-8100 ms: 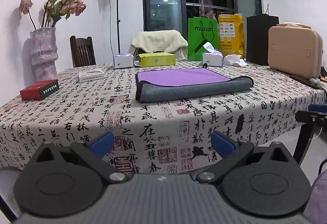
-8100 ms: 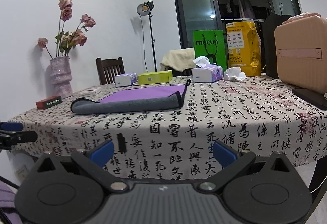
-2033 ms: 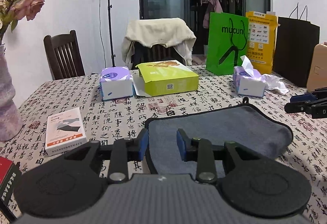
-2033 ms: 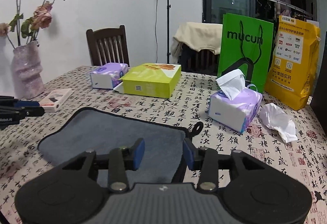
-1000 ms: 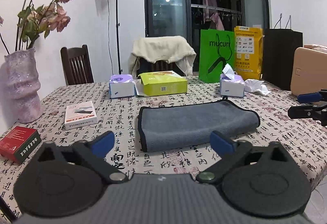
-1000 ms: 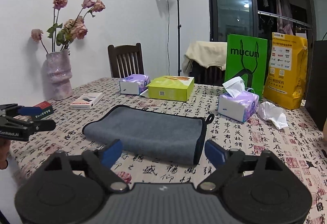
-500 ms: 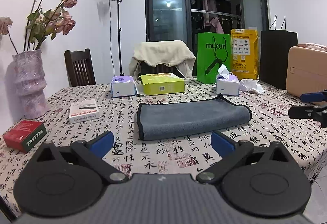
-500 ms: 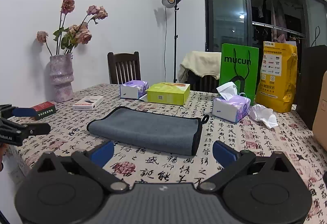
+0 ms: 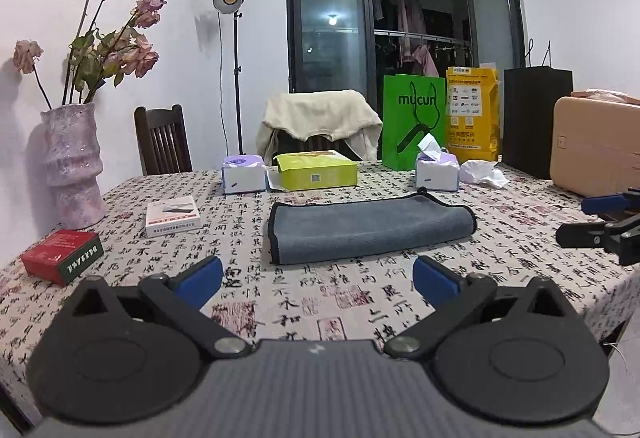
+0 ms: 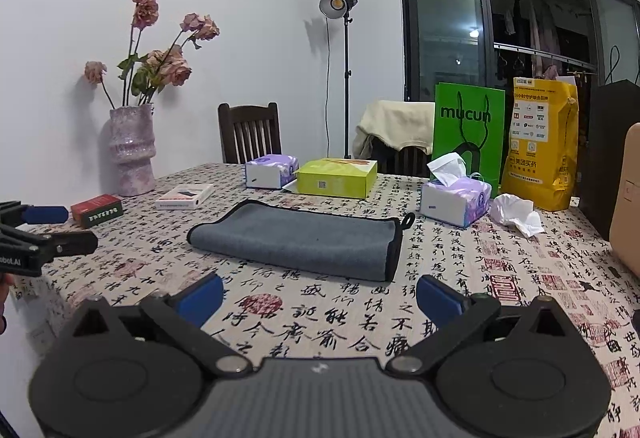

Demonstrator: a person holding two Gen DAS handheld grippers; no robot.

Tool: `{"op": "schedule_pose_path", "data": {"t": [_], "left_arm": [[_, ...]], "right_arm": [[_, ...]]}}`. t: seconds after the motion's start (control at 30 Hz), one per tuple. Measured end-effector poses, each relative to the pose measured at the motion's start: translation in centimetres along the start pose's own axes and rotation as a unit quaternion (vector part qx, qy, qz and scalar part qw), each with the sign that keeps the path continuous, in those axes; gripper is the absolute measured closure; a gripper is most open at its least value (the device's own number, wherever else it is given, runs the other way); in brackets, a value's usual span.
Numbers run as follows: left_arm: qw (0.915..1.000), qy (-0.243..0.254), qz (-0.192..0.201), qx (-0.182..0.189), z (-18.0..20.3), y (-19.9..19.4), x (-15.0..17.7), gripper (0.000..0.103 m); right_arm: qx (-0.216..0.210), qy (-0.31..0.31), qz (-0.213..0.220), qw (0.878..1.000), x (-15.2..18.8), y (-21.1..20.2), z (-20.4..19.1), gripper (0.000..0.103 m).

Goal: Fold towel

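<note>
A grey towel (image 9: 370, 226) with dark edging lies folded flat on the patterned tablecloth, grey side up; it also shows in the right wrist view (image 10: 298, 238). My left gripper (image 9: 318, 278) is open and empty, held back from the towel over the table's near edge. My right gripper (image 10: 320, 296) is open and empty, also back from the towel. The right gripper shows at the right edge of the left wrist view (image 9: 600, 218); the left gripper shows at the left edge of the right wrist view (image 10: 44, 230).
Behind the towel stand two tissue boxes (image 9: 244, 178) (image 9: 436, 176), a yellow-green box (image 9: 318, 174), a green bag (image 9: 414, 122) and a yellow bag (image 9: 472, 114). A vase (image 9: 72, 162), a red box (image 9: 62, 256) and a white box (image 9: 172, 216) are at left. A tan case (image 9: 596, 152) is at right.
Both grippers, shut on the towel's far edge two seconds ago, have let go, opened and drawn back toward the near table edge. The purple side is now folded under.
</note>
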State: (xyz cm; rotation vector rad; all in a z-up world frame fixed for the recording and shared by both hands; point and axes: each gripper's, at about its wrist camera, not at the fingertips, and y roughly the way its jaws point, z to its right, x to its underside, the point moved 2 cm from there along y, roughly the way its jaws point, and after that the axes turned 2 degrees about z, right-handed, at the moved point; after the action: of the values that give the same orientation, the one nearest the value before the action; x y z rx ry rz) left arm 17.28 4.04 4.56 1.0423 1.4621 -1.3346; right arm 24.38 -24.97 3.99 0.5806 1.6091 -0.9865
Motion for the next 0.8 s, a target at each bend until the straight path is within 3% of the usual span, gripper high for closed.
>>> {"op": "schedule_pose_path", "data": {"t": [0.8], "left_arm": [[0.9996, -0.005, 0.026, -0.009, 0.2, -7.7, 3.3, 0.000]], "right_arm": [[-0.022, -0.012, 0.017, 1.000, 2.7, -6.8, -4.0, 0.000]]}}
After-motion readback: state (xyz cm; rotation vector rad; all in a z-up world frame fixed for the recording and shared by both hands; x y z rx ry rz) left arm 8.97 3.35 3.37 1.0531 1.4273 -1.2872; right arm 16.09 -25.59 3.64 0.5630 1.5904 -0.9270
